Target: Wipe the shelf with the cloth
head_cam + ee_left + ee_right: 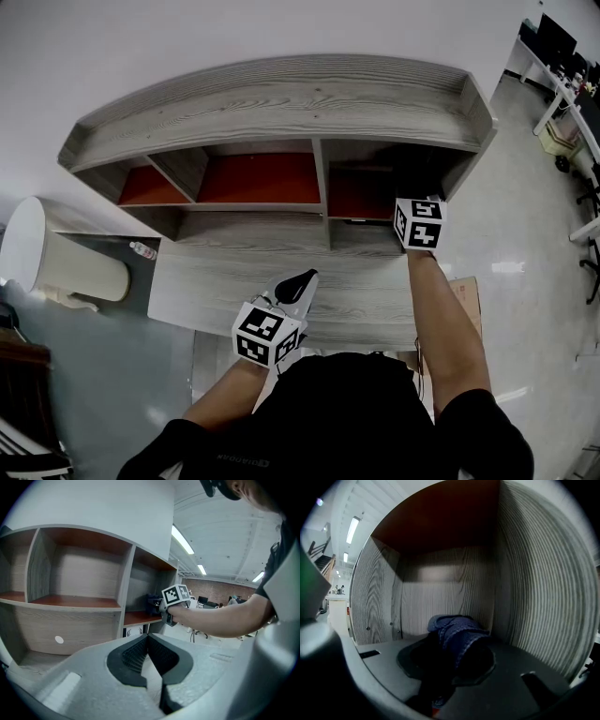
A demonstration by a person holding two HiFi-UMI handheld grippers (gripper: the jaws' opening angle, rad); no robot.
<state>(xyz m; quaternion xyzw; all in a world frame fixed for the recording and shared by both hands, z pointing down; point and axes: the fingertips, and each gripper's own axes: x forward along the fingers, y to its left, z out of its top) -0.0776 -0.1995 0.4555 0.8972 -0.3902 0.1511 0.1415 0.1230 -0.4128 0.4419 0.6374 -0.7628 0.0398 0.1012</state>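
The shelf [281, 94] is a grey wood unit with orange-red boards and three open compartments. My right gripper [452, 654] reaches into the right compartment [361, 192], shut on a dark blue cloth [457, 629] that bulges out past its jaws, close to the back wall. In the head view only its marker cube [419, 223] shows; the jaws are hidden inside. The left gripper view shows the cloth [152, 603] as a dark lump ahead of that cube [176, 596]. My left gripper [305, 279] hangs over the desk top [375, 300], shut and holding nothing.
A white cylindrical bin [61, 253] stands left of the desk, with a small bottle [142, 250] beside it. A cardboard box [466, 292] sits on the floor at the right. Desks and chairs [567, 84] stand far right.
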